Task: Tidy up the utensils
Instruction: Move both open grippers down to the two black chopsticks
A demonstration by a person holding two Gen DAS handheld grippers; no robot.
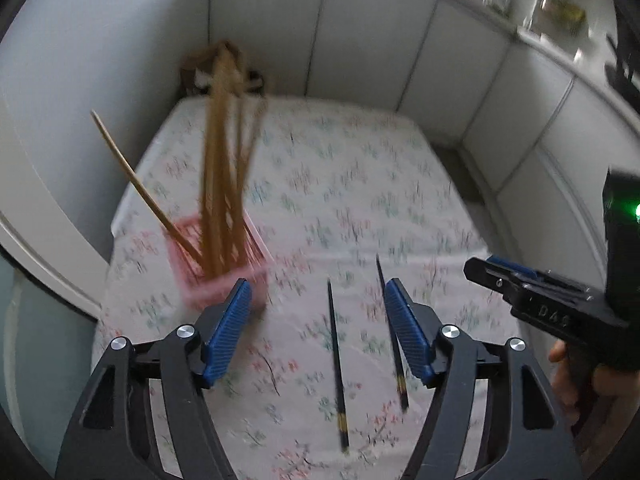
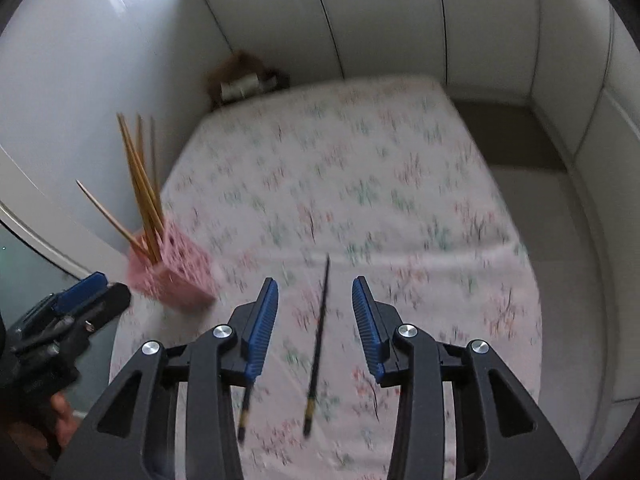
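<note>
Chopsticks: two dark ones lie loose on the floral tablecloth [image 2: 400, 184], roughly parallel, near the front edge. One black chopstick [image 2: 317, 346] sits in the gap of the right gripper [image 2: 315, 322], whose jaws are spread and holding nothing; the second black chopstick [image 2: 245, 412] is half hidden under its left finger. Left gripper [image 1: 318, 330] is likewise spread wide and empty, above the same pair. Pink perforated holder [image 2: 176, 276] stands at the cloth's left edge, already holding several bamboo chopsticks [image 2: 140, 196] upright and fanned. Judgement: the lacquered sticks look light, rigid, thin and probably slick, lying flat on soft cloth. Best taken near mid-length, pads square across the shaft, to avoid rolling or pivoting. Both views are motion-blurred.
</note>
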